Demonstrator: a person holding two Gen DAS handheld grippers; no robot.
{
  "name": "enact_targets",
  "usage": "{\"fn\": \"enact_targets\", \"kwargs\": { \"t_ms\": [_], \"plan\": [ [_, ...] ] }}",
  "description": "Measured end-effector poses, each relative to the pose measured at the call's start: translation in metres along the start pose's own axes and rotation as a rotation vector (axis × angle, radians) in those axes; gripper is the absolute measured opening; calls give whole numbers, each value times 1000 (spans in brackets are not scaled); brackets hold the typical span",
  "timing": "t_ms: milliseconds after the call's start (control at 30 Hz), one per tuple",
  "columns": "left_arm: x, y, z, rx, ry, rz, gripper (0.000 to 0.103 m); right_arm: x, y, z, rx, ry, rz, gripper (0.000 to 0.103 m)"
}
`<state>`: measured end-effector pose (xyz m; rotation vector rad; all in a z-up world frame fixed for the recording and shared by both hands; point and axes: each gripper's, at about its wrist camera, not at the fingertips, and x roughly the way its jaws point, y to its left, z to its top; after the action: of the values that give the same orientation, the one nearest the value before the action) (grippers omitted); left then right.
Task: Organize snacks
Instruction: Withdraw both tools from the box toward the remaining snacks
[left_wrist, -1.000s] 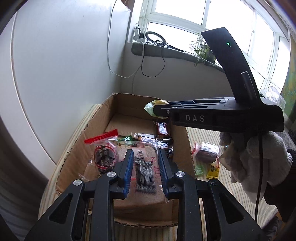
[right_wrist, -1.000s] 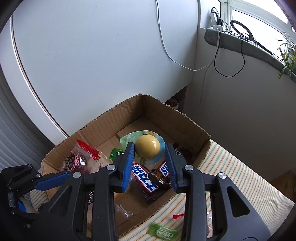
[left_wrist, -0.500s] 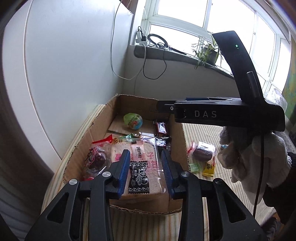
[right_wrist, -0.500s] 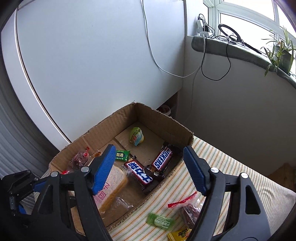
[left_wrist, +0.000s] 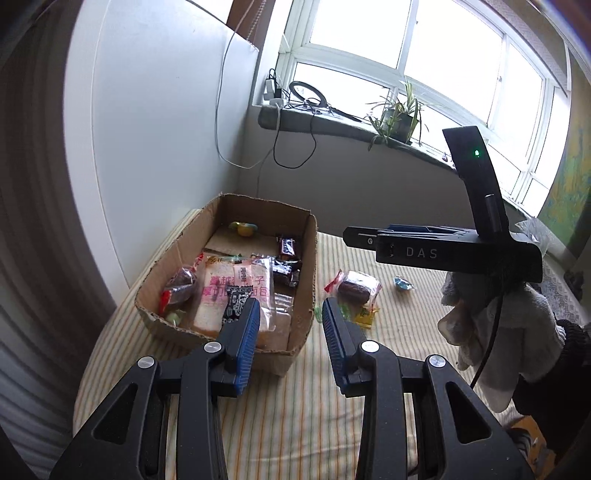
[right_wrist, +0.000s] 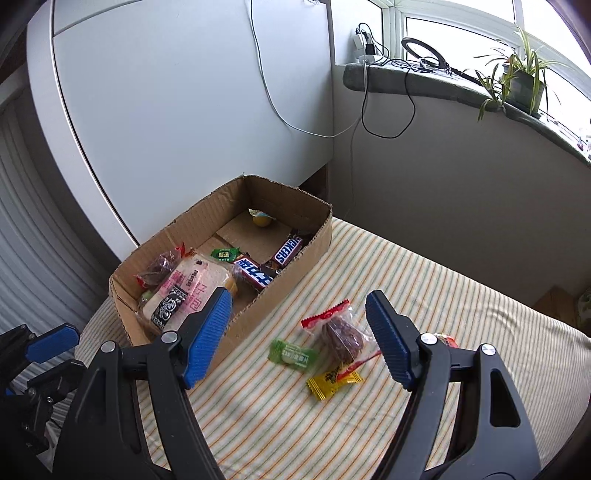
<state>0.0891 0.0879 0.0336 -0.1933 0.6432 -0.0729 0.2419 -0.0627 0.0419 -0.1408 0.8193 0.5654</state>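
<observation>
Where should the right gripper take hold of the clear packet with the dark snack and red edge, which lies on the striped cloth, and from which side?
Probably from above, jaws across the bulging dark middle of the clear packet. It lies flat on the striped cloth, and its thin red edge gives little to pinch. The right gripper is open and empty.

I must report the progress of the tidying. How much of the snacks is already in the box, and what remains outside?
Done: the cardboard box already holds the bread pack, chocolate bars and a yellow ball snack. In hand: nothing; both the left tongs and right tongs are open and empty. Left: the red-sealed pouch, green candy and yellow candy lie on the striped cloth.
</observation>
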Motion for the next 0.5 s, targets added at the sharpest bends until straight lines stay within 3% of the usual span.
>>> {"fn": "enact_targets", "kwargs": {
  "t_ms": [267,500],
  "plan": [
    [-33,-4,-11,-17,-19,9,33,-24,5,-23,-38,9,-44,78],
    [-43,-8,-13,-12,-18,-7,33,-45,2,-37,-7,-35,-61,78]
  ]
}}
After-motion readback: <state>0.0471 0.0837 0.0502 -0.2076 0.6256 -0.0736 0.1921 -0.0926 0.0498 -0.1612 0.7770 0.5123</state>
